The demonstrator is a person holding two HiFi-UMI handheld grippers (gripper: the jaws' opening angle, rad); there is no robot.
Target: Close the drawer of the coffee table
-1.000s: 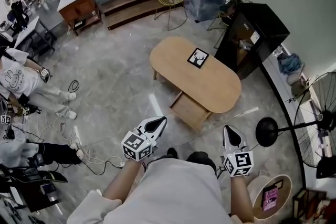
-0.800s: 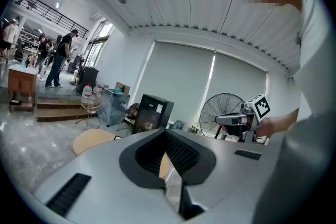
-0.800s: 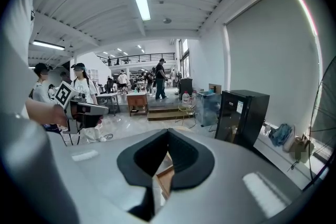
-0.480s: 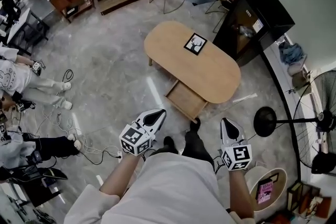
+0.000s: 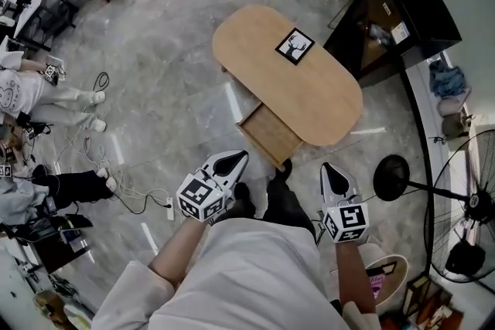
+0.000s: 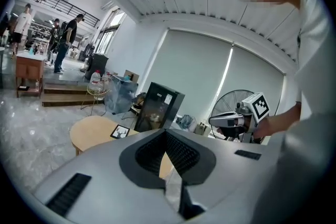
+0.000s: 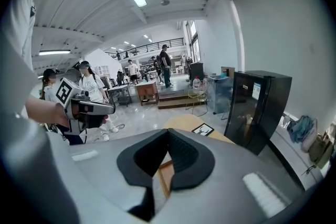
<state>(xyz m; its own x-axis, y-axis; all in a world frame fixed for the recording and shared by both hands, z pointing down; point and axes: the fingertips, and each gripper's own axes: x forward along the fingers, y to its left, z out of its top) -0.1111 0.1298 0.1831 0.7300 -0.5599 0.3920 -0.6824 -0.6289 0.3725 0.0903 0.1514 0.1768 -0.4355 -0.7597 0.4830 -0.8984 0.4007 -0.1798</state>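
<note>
An oval wooden coffee table (image 5: 309, 93) with a black-and-white marker card (image 5: 295, 46) stands on the marble floor. Its drawer (image 5: 269, 135) is pulled out on the side facing me, with nothing visible inside. My left gripper (image 5: 234, 158) hangs shut and empty just short of the drawer's left front corner. My right gripper (image 5: 332, 168) is also shut and empty, to the right of the drawer, near the table's edge. In the left gripper view the jaws of the left gripper (image 6: 166, 132) meet over the table (image 6: 94, 131). Beneath the right gripper (image 7: 168, 131) the drawer (image 7: 164, 176) shows.
A black cabinet (image 5: 402, 11) stands right behind the table. A fan's round base (image 5: 390, 178) and a floor fan (image 5: 472, 220) are at the right. Cables (image 5: 131, 197) and seated people (image 5: 31, 96) are at the left. My feet (image 5: 267, 193) are just before the drawer.
I have stepped closer to the table, and both grippers have moved forward and down toward the drawer. The drawer stands pulled out as before. Both grippers stayed shut.
</note>
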